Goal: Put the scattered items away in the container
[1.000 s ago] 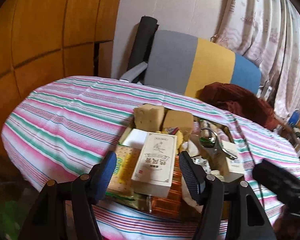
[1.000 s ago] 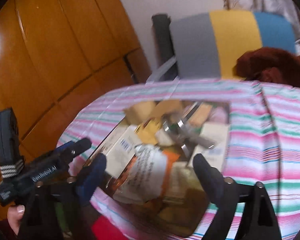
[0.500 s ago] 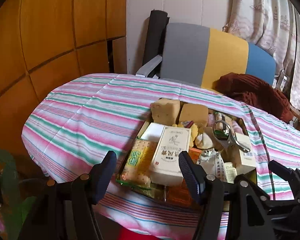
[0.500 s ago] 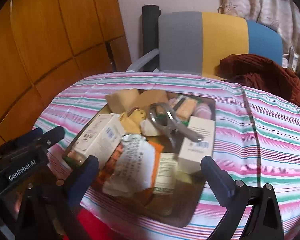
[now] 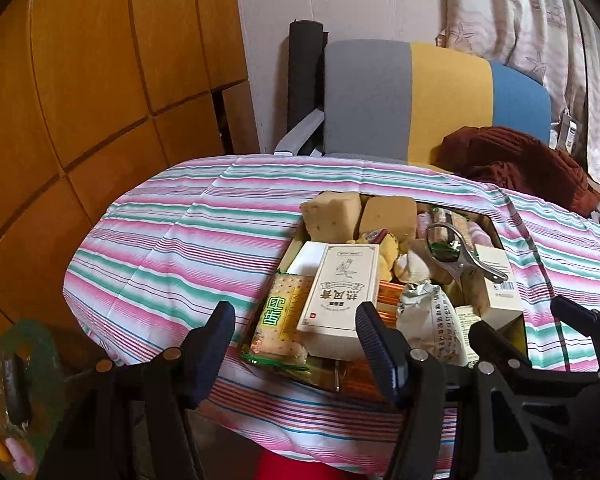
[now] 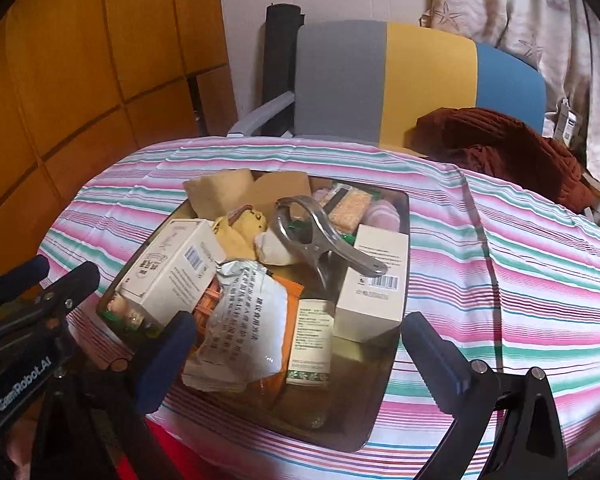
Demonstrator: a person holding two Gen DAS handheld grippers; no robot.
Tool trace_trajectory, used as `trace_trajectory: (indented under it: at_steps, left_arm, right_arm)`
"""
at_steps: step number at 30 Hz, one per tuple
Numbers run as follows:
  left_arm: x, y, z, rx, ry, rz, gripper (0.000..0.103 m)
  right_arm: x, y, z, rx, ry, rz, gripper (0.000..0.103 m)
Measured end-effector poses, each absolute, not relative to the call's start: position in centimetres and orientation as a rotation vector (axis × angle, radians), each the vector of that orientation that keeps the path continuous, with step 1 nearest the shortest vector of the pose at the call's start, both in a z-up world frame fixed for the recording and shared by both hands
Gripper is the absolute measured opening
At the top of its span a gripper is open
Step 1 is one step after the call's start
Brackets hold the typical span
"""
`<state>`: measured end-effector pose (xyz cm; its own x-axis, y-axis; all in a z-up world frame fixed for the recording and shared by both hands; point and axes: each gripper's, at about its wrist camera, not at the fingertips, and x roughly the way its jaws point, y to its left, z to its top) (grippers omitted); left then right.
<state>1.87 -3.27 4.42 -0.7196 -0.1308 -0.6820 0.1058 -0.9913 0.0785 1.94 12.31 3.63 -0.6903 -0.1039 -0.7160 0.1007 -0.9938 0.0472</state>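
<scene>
Wrist views: both hand-held grippers angled downward over tray, agape, empty.

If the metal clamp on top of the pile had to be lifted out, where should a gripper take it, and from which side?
Probably by its paired handles, near the free end, coming from above. The metal clamp lies on top of the pile in the tray, and its handles jut toward the white box, narrow enough for open jaws. The looped head looks wider and rests against packets.
</scene>
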Motion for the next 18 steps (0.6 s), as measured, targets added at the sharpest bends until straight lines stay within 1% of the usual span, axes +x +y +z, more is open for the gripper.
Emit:
trace_trajectory:
  at_steps: [12, 13, 14, 18]
  left_arm:
    - [1.58, -3.6, 3.67, 1.179, 0.02, -2.8, 0.061]
    - [1.59, -3.6, 3.62, 1.175, 0.018, -2.796, 0.06]
    - [1.65, -3.6, 3.61, 1.163, 0.011, -2.794, 0.056]
    - [2.03, -3.59, 3.93, 1.104, -0.006, -2.798, 0.056]
  right_arm:
    - [1.63, 12.44, 3.15, 1.207, -0.016, -2.799, 0.103]
    - [1.64, 12.4, 3.13, 1.206, -0.016, -2.798, 0.103]
    - [1.66, 12.34, 3.12, 1.205, -0.014, -2.796, 0.103]
    - [1.7, 12.1, 3.01, 1.207, 0.006, -2.792, 0.103]
